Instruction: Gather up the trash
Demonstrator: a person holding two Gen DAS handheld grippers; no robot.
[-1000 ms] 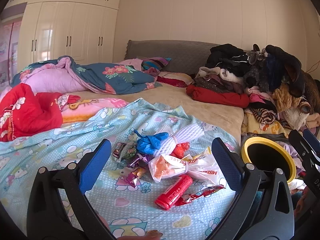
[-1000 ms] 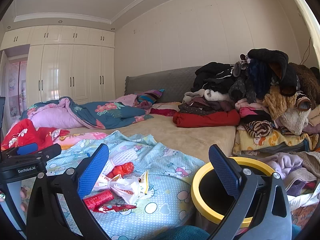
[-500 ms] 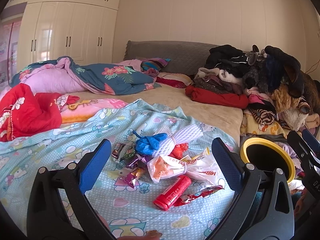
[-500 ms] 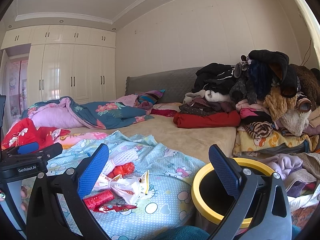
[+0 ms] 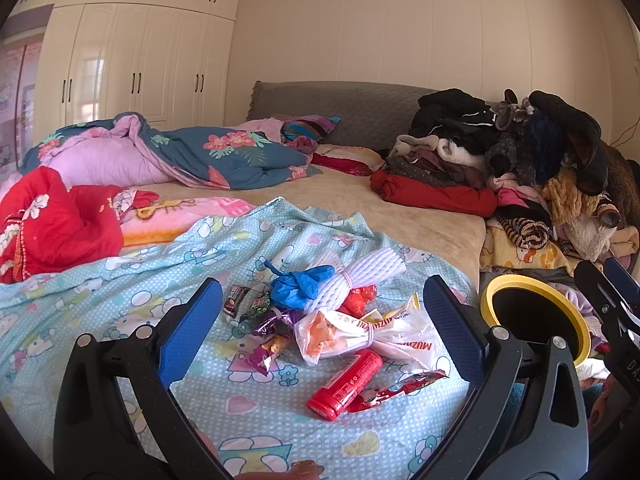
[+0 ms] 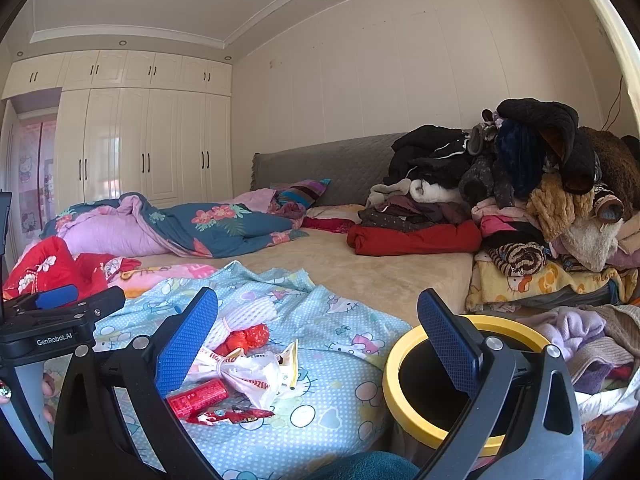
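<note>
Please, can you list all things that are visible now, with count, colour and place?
cylindrical plastic tube: 1, red, front of trash pile
crumpled plastic bag: 1, white, behind tube
rubber glove: 1, blue, back of pile
foam net sleeve: 1, white, beside glove
small candy wrappers: several, purple and brown, left of bag
round bin: 1, yellow rim, beside bed
clothes heap: 1, mixed, right
wardrobe: 1, cream, far wall
left gripper: open
right gripper: open

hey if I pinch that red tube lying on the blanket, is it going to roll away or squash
The red tube looks like a rigid cylinder, so it probably won't squash. It lies on its side on the soft blue blanket, so a nudge could roll it, though the red wrapper beside it may check that. Its glossy surface might slip; gripping across the middle seems safest.
</note>
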